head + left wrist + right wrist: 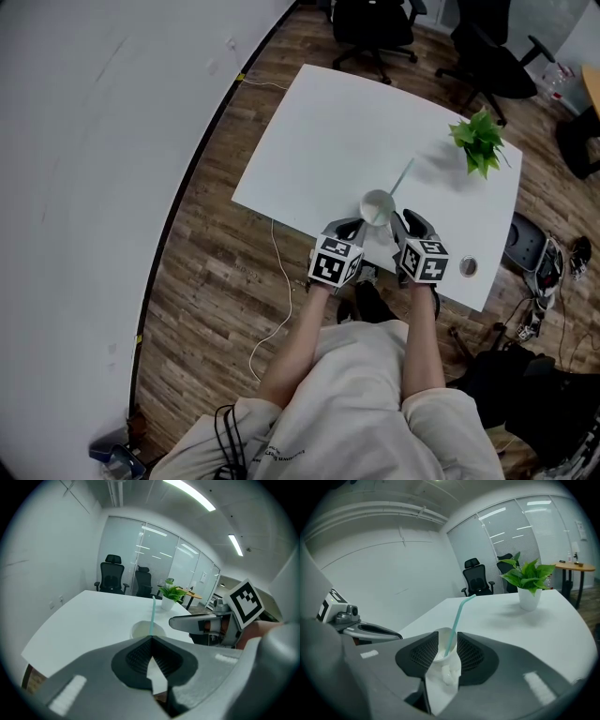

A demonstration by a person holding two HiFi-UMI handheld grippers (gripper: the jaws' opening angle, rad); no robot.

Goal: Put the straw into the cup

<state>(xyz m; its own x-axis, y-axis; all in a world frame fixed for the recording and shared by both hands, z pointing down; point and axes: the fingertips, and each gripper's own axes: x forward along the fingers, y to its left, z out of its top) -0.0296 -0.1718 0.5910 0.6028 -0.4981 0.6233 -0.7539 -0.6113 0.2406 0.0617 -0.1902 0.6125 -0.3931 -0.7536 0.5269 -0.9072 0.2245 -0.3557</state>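
Observation:
A white cup (377, 208) stands near the front edge of the white table (319, 141), and a teal straw (401, 176) leans out of it toward the far right. In the right gripper view the cup (446, 665) fills the narrow gap between the pads. Its wall looks pinched, with the straw (461, 613) rising from inside. My right gripper (401, 220) is shut on the cup's near right side. My left gripper (356, 225) sits just left of the cup, shut and empty. From it I see the cup (147, 631), the straw (153, 613) and the right gripper (172, 621).
A potted green plant (480, 141) stands at the table's far right. A small round metal fitting (469, 266) is set in the table near the right gripper. Two black office chairs (375, 23) stand beyond the far edge. A white cable (281, 281) trails on the wooden floor.

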